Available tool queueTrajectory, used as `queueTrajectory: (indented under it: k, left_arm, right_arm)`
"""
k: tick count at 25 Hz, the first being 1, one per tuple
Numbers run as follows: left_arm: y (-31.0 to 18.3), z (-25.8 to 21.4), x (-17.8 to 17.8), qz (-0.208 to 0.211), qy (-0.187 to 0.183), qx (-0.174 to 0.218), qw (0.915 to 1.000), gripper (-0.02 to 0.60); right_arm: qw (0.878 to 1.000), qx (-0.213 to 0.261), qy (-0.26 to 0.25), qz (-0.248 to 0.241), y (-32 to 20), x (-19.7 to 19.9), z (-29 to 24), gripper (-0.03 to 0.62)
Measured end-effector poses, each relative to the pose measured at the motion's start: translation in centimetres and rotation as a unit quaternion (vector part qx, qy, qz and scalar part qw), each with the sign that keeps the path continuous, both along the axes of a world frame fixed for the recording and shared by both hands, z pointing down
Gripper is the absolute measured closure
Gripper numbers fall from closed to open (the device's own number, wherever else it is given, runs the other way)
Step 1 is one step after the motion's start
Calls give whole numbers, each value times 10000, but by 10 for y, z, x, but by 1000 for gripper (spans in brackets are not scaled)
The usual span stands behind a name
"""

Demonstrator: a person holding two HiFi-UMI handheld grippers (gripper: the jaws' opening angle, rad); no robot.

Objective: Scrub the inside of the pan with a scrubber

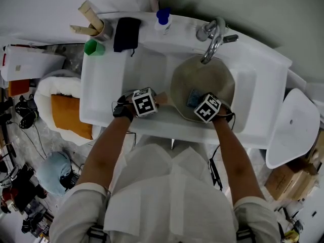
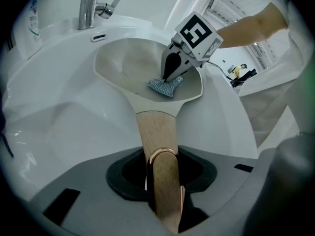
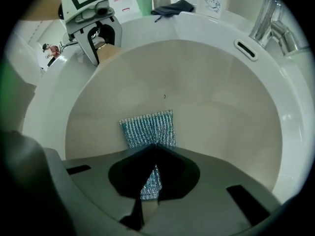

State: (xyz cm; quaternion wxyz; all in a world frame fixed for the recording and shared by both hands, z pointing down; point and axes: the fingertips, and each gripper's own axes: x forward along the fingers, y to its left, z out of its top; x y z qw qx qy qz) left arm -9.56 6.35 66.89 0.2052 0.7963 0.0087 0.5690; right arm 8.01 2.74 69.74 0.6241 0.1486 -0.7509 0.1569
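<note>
Head view gives layout: pan (image 1: 202,77) sits in sink (image 1: 106,92) under tap (image 1: 213,37), with both grippers at its near edge. On the back ledge are a green cup (image 1: 94,47), black cloth (image 1: 126,33), bottle (image 1: 163,20) and a holder (image 1: 105,32) w/ wooden sticks in it. Can't tell what's in the cup.

L gripper view adds grip detail. L gripper (image 2: 162,181) has jaws part-open and clamped on the pan's wood handle (image 2: 153,132), which runs straight out btwn them to the pan. Same view shows R gripper pointing down into the pan, tip on the scrubber.

R gripper view: R gripper (image 3: 150,173) jaws are pinched tight on the scrubber (image 3: 147,128), a blue-silver mesh pad. One edge is nipped btwn the tips and the rest fans out flat on the pan floor, on the handle side. Only this view shows a small dark speck (image 3: 164,96) on the pan floor, just past the pad.

Contents: the sink holds the pan. The pan holds the scrubber, the R tip and the speck.
</note>
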Motion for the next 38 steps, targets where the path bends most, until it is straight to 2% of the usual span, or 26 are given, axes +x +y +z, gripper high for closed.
queueTrajectory:
  k: [9,20,28,38]
  left_arm:
    - [0,1,-1,33,-87,-3,10000,433]
    - [0,0,0,28,-94,-19,10000,434]
    - [0,2,0,25,-105,-17,9999,434]
    - [0,1,0,31,-106,-20,9999,434]
  right_arm:
    - [9977,357,422,380,-45,46,0,583]
    - [9907,841,561,906,-96,42,-1,582]
    - [9900,904,20,1083,-109,-3,-2,582]
    - [9821,658,-785,1578,-93,-53,-5,582]
